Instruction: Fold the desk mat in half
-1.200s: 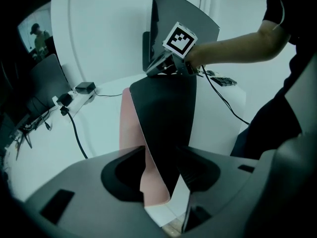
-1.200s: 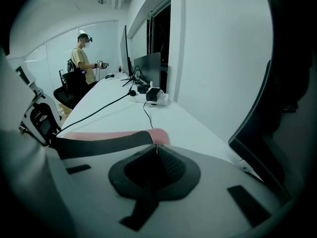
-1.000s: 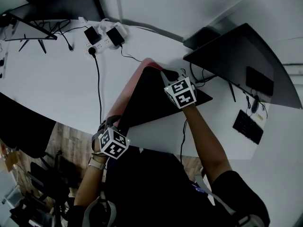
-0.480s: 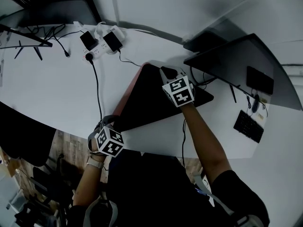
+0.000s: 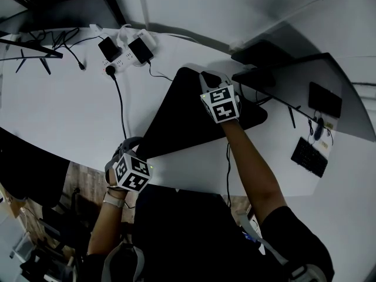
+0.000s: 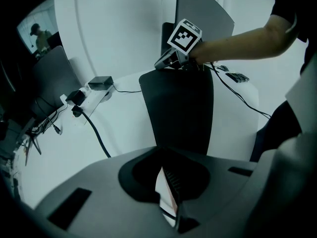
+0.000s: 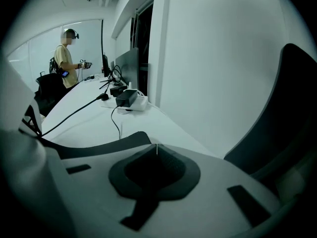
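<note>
The black desk mat (image 5: 188, 116) lies folded on the white desk (image 5: 64, 104), with no pink underside showing. My left gripper (image 5: 140, 151) is shut on its near corner at the desk's front edge; in the left gripper view a thin pale edge of the mat (image 6: 178, 108) sits pinched in my left gripper (image 6: 171, 197). My right gripper (image 5: 205, 79) is shut on the far corner, near the monitor. In the right gripper view the mat's edge (image 7: 114, 144) runs into my right gripper (image 7: 157, 153), a thin line between the jaws.
A power strip with chargers (image 5: 126, 47) sits at the back, and a black cable (image 5: 120, 107) runs from it over the front edge. Monitors (image 5: 305, 78) and a keyboard (image 5: 308, 156) stand to the right. A person (image 7: 67, 58) stands far down the desk.
The pink strip along the mat's left edge has been covered by the black top layer. My left gripper's jaws have shut on the near corner. Both grippers shifted slightly.
</note>
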Tool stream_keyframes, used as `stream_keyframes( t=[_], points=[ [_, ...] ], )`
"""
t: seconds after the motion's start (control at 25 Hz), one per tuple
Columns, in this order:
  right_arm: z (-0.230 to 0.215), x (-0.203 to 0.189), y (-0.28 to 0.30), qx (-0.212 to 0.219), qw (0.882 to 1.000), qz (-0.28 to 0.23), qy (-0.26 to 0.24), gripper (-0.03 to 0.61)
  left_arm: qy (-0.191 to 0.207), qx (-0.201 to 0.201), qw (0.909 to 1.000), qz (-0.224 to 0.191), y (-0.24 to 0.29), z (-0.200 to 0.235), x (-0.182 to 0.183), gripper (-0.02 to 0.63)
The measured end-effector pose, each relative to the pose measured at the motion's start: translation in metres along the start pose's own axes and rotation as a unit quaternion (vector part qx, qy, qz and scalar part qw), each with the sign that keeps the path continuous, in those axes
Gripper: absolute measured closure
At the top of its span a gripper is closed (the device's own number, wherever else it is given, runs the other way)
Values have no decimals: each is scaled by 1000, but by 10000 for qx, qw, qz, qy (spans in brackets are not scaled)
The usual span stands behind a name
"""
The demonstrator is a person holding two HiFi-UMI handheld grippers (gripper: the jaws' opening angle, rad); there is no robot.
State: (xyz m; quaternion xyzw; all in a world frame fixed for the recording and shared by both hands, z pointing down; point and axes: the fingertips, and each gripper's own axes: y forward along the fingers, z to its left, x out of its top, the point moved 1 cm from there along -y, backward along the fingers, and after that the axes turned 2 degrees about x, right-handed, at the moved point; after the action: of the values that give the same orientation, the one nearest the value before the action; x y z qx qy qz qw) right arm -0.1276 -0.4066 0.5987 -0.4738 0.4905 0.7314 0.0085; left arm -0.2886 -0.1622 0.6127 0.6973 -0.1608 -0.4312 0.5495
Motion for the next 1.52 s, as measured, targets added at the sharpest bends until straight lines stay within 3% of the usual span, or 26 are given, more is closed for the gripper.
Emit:
stream_keyframes(
  t=[0.84,1.24,1.52],
  points=[
    [-7,-8,27,-129,9997,216,-3,557,-140,-51,9999,60,10,-1,-7,603],
    [4,-5,8,-77,9999,140,-42,557,-130,-17,9999,-40,4,-5,-3,603],
    [11,-4,-23,-104,9997,19,209,557,-50,20,9999,-148,-2,-13,5,603]
  ],
)
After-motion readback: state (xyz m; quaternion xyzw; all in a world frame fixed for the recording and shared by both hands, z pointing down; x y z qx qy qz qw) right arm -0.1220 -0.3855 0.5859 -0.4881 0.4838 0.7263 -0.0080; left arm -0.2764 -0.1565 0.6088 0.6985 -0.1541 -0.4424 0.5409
